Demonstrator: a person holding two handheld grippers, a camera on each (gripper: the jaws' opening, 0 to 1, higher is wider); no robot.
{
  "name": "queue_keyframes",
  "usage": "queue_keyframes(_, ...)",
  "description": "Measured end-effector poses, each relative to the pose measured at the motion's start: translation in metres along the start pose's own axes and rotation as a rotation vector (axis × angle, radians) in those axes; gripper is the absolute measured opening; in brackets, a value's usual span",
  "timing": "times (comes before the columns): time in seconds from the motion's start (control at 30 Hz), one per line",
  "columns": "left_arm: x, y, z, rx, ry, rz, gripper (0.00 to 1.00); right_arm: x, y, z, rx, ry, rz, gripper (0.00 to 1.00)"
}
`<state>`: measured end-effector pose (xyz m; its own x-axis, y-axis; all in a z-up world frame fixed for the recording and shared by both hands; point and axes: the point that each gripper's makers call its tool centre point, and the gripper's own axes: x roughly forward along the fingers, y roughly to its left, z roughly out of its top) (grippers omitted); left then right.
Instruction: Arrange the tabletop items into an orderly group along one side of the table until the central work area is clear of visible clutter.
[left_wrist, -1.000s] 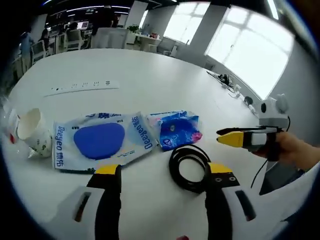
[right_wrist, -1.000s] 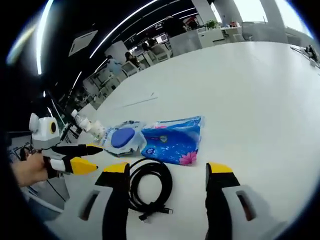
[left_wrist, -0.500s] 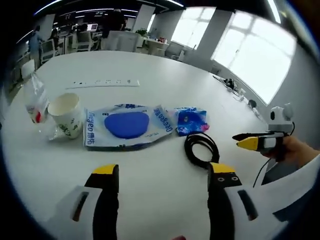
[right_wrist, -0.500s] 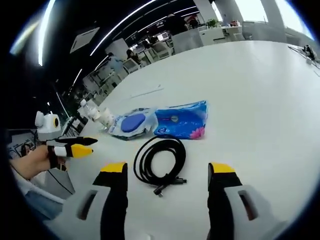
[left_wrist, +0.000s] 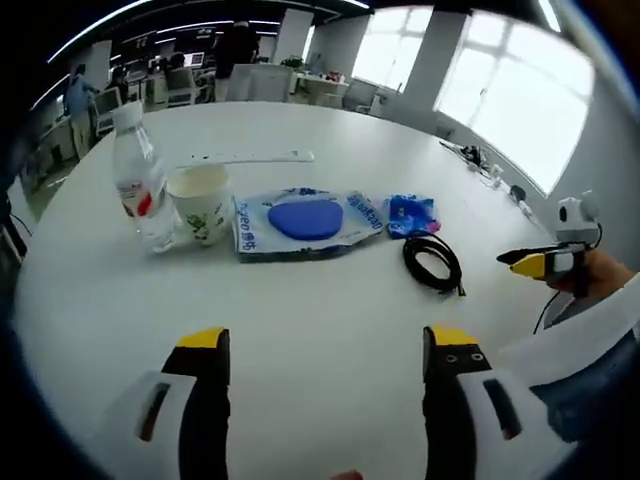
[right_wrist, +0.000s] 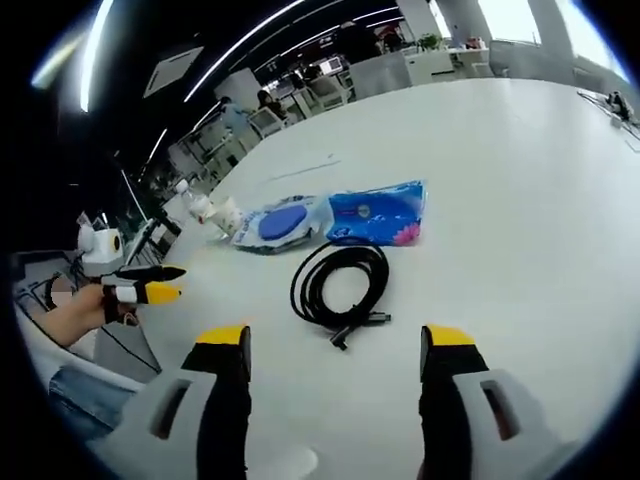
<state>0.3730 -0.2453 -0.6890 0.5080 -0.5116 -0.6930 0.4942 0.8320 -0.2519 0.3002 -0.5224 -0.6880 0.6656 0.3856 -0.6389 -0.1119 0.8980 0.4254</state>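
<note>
Both cameras have drawn back from the row of items since a second ago, so the things sit smaller and farther off; a water bottle (left_wrist: 138, 190) has come into the left gripper view, and the items themselves lie as before.

Left hand-held gripper (left_wrist: 318, 350): jaws apart, holding nothing, hovering above bare white desk (left_wrist: 300, 300), well short of the items. In the right gripper view it appears at far left (right_wrist: 165, 283), held in a person's hand (right_wrist: 75, 312), its yellow tips close together.

Right hand-held gripper (right_wrist: 335, 345): jaws apart, holding nothing, above the desk (right_wrist: 520, 200) just short of the cable. In the left gripper view it appears at far right (left_wrist: 522, 262), held in a hand (left_wrist: 600, 278).

Row on the desk, left gripper view, left to right:
- water bottle, upright, clear, red label.
- paper cup (left_wrist: 201, 204), upright, just beside the bottle.
- wet-wipes pack (left_wrist: 303, 220), flat, blue oval lid upward, just beside the cup.
- blue tissue pack (left_wrist: 412, 214), flat, touching or nearly touching the wipes pack.
- black cable (left_wrist: 433, 264), coiled, near the tissue pack on the near side.

Beyond the row: white power strip (left_wrist: 245, 157), flat, well apart.
</note>
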Motion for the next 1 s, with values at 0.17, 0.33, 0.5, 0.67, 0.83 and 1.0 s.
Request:
queue_keyframes(0.17, -0.019, 0.02, -0.013, -0.107, -0.027, 0.031, 0.81, -0.008, -0.001, -0.02, 0.06, 0.004, -0.008, 0.68)
queue_keyframes(0.33, -0.04, 0.045, -0.029, -0.146, -0.031, 0.087, 0.81, -0.013, 0.002, -0.037, 0.099, 0.008, -0.015, 0.67)
queue_keyframes(0.5, -0.059, 0.061, -0.038, -0.198, -0.054, 0.113, 0.83, -0.016, 0.001, -0.048, 0.095, 0.022, -0.027, 0.66)
queue_keyframes(0.67, -0.073, 0.073, -0.043, -0.203, -0.061, 0.132, 0.84, -0.02, 0.001, -0.046, 0.089, 0.026, -0.025, 0.66)
queue_keyframes(0.83, -0.076, 0.079, -0.047, -0.209, -0.054, 0.141, 0.84, -0.021, -0.001, -0.044, 0.095, 0.023, -0.029, 0.67)
queue_keyframes(1.0, -0.075, 0.079, -0.045, -0.229, -0.069, 0.13, 0.84, -0.021, 0.0, -0.045, 0.111, 0.019, -0.028, 0.66)
